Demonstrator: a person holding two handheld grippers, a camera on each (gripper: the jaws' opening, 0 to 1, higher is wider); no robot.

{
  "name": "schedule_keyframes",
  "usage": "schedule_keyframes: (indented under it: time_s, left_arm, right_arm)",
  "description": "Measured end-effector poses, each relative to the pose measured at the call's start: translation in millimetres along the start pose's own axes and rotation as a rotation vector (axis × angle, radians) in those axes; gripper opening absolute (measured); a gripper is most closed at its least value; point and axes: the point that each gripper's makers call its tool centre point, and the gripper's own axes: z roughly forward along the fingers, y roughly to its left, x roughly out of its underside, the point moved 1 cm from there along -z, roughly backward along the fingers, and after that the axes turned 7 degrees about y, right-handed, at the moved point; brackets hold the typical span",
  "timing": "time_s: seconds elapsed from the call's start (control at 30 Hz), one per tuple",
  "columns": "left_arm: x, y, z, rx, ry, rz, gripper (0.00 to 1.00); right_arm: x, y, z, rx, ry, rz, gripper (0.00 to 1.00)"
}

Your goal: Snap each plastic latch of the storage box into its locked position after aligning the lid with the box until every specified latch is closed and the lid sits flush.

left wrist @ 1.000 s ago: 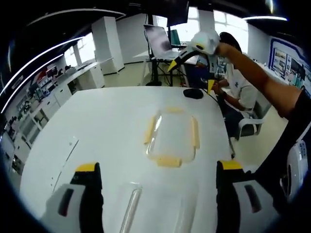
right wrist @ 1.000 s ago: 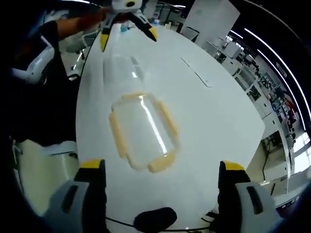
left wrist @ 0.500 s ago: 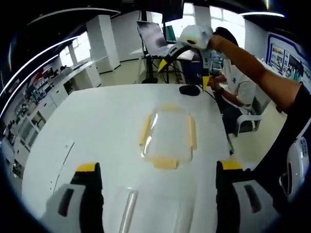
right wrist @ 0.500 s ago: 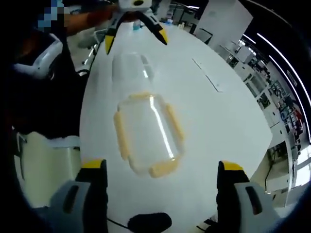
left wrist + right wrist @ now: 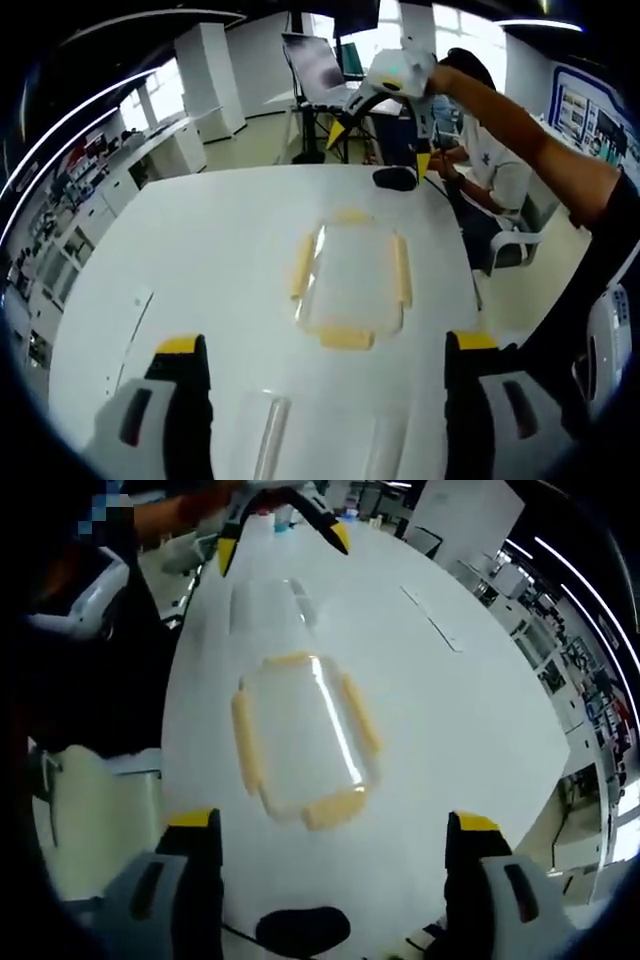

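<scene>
— Since a moment ago, what has moved?

— Both views have shifted a little with the hands; the clear storage box (image 5: 350, 282) lies where it did on the white desk (image 5: 200, 250). In the left gripper view the right gripper (image 5: 385, 130) has dropped slightly toward the desk's far edge.

— And the box itself?

— Transparent, with four yellow latches (image 5: 335, 808) around its rim. Nothing visible inside. A separate clear lid (image 5: 320, 440) lies on the desk just beside it, apart from the box, near the left gripper (image 5: 325, 400).

— The grippers?

— Each one's jaws stand wide apart and grip nothing. The left gripper hovers over the lid; the right gripper (image 5: 335, 880) is held over a black mouse (image 5: 302, 930), its arm stretched out above the desk.
</scene>
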Motion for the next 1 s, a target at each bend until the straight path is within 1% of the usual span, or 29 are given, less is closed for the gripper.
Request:
schedule_keyframes:
  time_s: [0.13,0.23,0.33,0.43,0.53,0.6,0.67,0.77,0.87,1.0]
  left_arm:
    - [-1.6,-4.9,8.8,0.014,-0.002,0.001,0.96]
    - [0.6,-9.8,19.3,0.023,0.010,0.012,0.95]
    - [3.2,-14.1,29.8,0.037,0.022,0.013,0.95]
    - [7.9,-15.0,40.4,0.028,0.038,0.022,0.96]
    - [12.3,-19.3,46.9,0.035,0.059,0.024,0.96]
    - [12.9,-20.6,49.0,0.030,0.062,0.031,0.95]
    - [15.4,-19.2,52.8,0.012,0.074,0.053,0.95]
    - [16.3,-18.2,58.6,0.022,0.080,0.041,0.95]
    - [15.0,-17.1,61.8,0.027,0.083,0.036,0.95]
    - [12.4,-16.4,63.8,0.030,0.077,0.032,0.95]
  right_arm:
    - [1.8,1.4,-1.6,0.001,-0.001,0.000,0.92]
    - [5.0,5.2,-1.4,0.000,0.003,-0.001,0.92]
    - [8.2,7.1,-0.9,-0.004,0.007,0.001,0.91]
    - [10.4,9.4,0.4,-0.008,0.010,0.007,0.89]
    - [11.6,11.9,1.8,-0.014,0.012,0.007,0.89]
    - [12.3,11.8,2.5,-0.017,0.012,0.007,0.89]
    - [10.3,13.3,5.0,-0.041,-0.004,0.013,0.89]
    - [12.3,12.0,11.4,-0.044,0.018,0.005,0.89]
    - [11.6,12.3,15.3,-0.061,0.019,0.008,0.89]
    - [11.3,11.7,16.8,-0.063,0.019,0.003,0.89]
